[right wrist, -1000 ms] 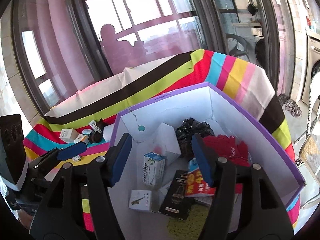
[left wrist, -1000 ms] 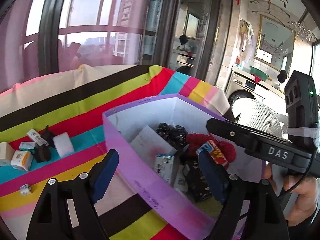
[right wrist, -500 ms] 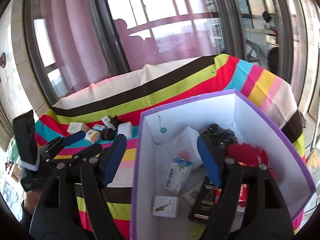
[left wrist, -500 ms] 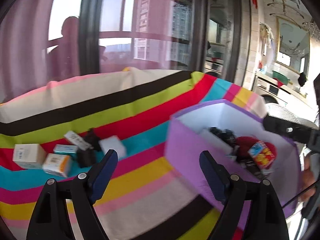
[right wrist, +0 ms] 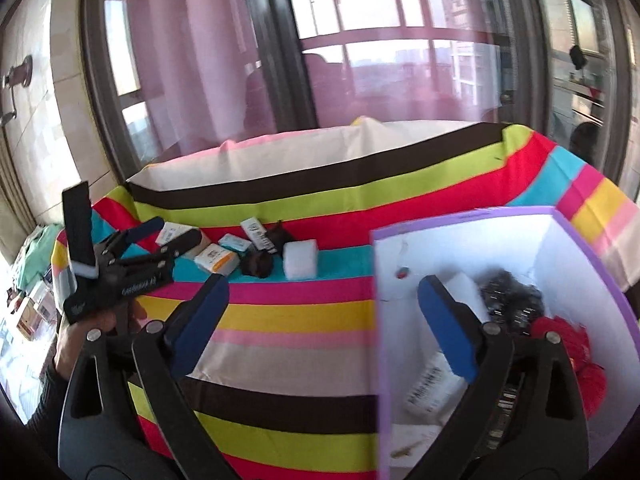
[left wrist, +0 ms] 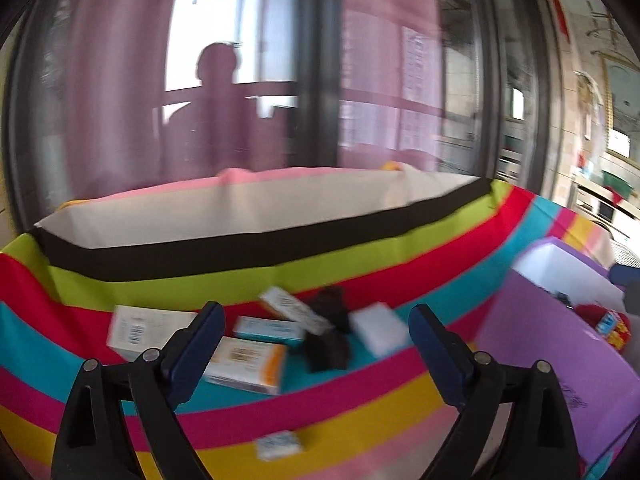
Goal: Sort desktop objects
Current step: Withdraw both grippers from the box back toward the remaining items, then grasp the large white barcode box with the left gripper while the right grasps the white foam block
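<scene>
Striped tablecloth (left wrist: 360, 268), scattered boxes (left wrist: 244, 364)

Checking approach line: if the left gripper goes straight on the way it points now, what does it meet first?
Probably the dark object in the loose pile on the striped cloth. The left gripper, jaws opening and empty, centres on it; depth is unclear.

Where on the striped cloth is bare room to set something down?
Free: the near stripes between the cluster of small boxes and the purple box; also the far brown and cream stripes. Crowded: the turquoise stripe around the white block, and inside the purple box.
</scene>
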Motion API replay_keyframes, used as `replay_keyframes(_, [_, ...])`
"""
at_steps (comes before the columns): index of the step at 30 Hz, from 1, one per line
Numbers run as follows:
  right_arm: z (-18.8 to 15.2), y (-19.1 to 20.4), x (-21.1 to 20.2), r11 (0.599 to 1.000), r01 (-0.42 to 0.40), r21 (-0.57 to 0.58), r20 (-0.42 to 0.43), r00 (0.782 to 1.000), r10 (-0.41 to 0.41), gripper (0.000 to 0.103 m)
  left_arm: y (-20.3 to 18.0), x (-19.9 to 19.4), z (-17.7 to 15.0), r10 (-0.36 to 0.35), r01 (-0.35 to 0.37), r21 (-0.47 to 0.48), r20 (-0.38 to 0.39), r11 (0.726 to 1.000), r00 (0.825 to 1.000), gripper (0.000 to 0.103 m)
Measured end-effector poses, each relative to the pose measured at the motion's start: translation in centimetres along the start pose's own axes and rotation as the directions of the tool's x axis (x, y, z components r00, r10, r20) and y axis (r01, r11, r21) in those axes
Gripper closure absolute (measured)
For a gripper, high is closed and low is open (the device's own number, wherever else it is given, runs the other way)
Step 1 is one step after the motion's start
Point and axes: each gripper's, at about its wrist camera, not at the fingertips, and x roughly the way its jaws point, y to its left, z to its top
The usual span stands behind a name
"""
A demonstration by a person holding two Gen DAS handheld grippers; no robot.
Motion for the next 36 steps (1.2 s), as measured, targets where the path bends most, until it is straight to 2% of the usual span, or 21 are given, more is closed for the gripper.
replay_keyframes(4, [0.2,2.1,2.1,0.999,-0.028,-0.041,-0.015,1.0,0.027,0.006,3.1,0.9,-0.1,0.101,-0.101,0.003,-0.013,0.995,0.995,0.008])
replay_keyframes(5, [0.3,2.6,2.8,0.998,-0.029,-0.048,-0.023,0.999,0.028,0.006,4.0,1.0,-0.2,0.123,-0.123,-0.012,0.002,0.992,0.992,0.004])
replay_keyframes(6, [0.2,3.0,3.6,0.998,-0.028,-0.052,-0.032,0.999,0.026,0.006,5.0,1.0,-0.3,0.124,-0.124,-0.04,0.019,0.992,0.992,0.0])
replay_keyframes(7, [0.2,3.2,4.2,0.998,-0.03,-0.053,-0.034,0.999,0.028,0.006,6.0,1.0,-0.4,0.124,-0.122,-0.069,0.031,0.99,0.992,0.0])
replay_keyframes(10, [0.2,4.0,6.5,0.998,-0.016,-0.053,-0.053,0.998,0.013,0.006,7.9,1.4,-0.8,0.176,-0.175,-0.069,0.014,0.982,0.984,0.0])
replay_keyframes(13, [0.0,4.6,8.8,0.998,-0.006,-0.063,-0.057,0.998,0.003,0.006,9.4,1.8,-0.9,0.174,-0.174,-0.093,-0.012,0.98,0.985,0.0])
replay_keyframes(16, [-0.2,4.7,11.5,0.998,0.013,-0.068,-0.077,0.997,-0.018,0.006,10.9,3.1,-1.1,0.161,-0.169,-0.107,-0.079,0.98,0.984,0.0])
replay_keyframes(21, [-0.5,4.8,15.6,0.994,0.054,-0.093,-0.117,0.991,-0.065,0.006,12.1,5.1,-2.0,0.16,-0.177,-0.097,-0.166,0.979,0.973,0.0])
replay_keyframes(29, [-1.5,3.9,20.7,0.993,0.073,-0.095,-0.187,0.978,-0.09,0.006,13.2,7.1,-3.0,0.2,-0.216,-0.045,-0.237,0.975,0.951,0.0])
replay_keyframes(36, [-1.7,3.4,22.9,0.994,0.067,-0.088,-0.23,0.969,-0.085,0.007,13.3,8.2,-3.8,0.205,-0.221,-0.028,-0.279,0.975,0.938,0.0])
